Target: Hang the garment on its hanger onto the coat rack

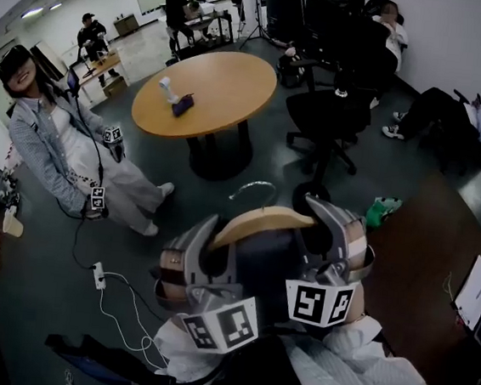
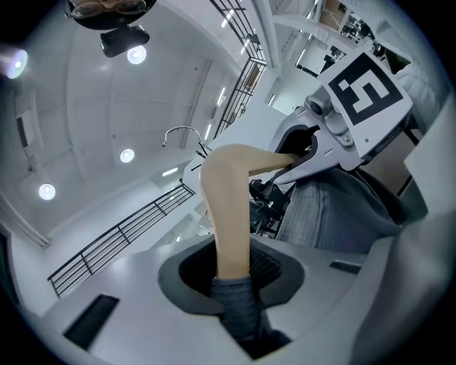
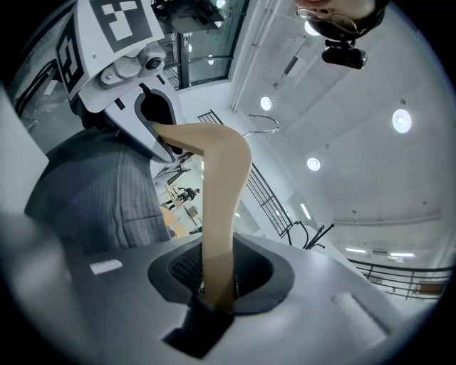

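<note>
**Pinching a clothed hanger at both ends**

Looking steeply down on a dark green floor [image 1: 33,294]. Beyond, a round wooden bench [image 1: 226,83] on a black pedestal; at the right edge, a dark brown bench [image 1: 421,266] with a sheet of paper on it. Between the two, a black office chair [image 1: 329,120]. At left, a standing person [image 1: 58,142] in a grey jacket, gripping marker cubes low in both hands.

Close in front, held up above the floor just left of the brown bench: a dark grey garment [image 1: 260,262] draped over a pale wooden hanger [image 1: 259,219].

Clamped on the hanger's left arm: the left tool [image 1: 199,241], pressed tight on the wood, with a bunch of grey cloth caught between the pads just below it. Clamped on the right arm likewise: the right tool [image 1: 332,227], pinching bare wood, with a fold of dark cloth in the slot beneath. Both tools level with each other, marker cubes facing the camera.

Rising from the hanger's peak and touching nothing: its thin metal hook [image 1: 254,187].

On the floor near the standing person's feet, a white power strip [image 1: 99,277] with a looping white cable. On the round bench, side by side: a white bottle [image 1: 167,90] and a small dark pouch [image 1: 183,104].
</note>
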A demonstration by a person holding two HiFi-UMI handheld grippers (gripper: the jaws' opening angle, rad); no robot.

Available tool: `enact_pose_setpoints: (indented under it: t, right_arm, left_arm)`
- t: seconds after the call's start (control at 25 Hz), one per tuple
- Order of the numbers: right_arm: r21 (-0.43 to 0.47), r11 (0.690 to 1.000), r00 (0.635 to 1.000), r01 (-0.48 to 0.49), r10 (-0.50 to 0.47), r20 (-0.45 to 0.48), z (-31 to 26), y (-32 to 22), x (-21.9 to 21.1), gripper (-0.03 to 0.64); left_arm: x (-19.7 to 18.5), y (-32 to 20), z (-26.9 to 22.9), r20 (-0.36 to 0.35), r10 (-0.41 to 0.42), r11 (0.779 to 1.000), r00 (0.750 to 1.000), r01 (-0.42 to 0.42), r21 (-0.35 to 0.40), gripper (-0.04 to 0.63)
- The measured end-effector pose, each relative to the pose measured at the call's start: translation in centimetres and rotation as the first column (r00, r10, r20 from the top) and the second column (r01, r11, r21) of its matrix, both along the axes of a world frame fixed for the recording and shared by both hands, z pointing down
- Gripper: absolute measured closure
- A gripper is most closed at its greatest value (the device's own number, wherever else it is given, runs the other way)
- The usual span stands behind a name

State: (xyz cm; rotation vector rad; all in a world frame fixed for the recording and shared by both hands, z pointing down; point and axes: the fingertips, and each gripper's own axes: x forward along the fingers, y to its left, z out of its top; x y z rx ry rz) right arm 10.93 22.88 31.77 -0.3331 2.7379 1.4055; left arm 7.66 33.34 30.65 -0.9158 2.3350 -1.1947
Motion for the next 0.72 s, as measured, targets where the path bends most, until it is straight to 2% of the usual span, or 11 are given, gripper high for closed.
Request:
enact_pose_setpoints:
  t: [0.16,0.44,0.72]
  right_arm:
    - [-0.012,0.993,0.993,-0.115,0.115,0.012,-0.4,-0.2,-4.6,0.541]
    - [-0.057,0.960,0.962,-0.273,0.272,-0.025,0.6,-3.3,-10.8,0.540]
    - [-0.065,0.939,0.941,-0.337,0.335,-0.046,2.1,-10.0,-17.1,0.540]
  left_arm:
    - [-5.7,-0.6,-0.6,0.017,0.121,0.993,0.992,-0.121,-0.002,0.522]
    - [-13.6,-4.7,0.0,0.000,0.287,0.958,0.958,-0.287,-0.028,0.522]
    - [-20.4,-11.8,1.5,-0.015,0.344,0.938,0.939,-0.344,-0.038,0.522]
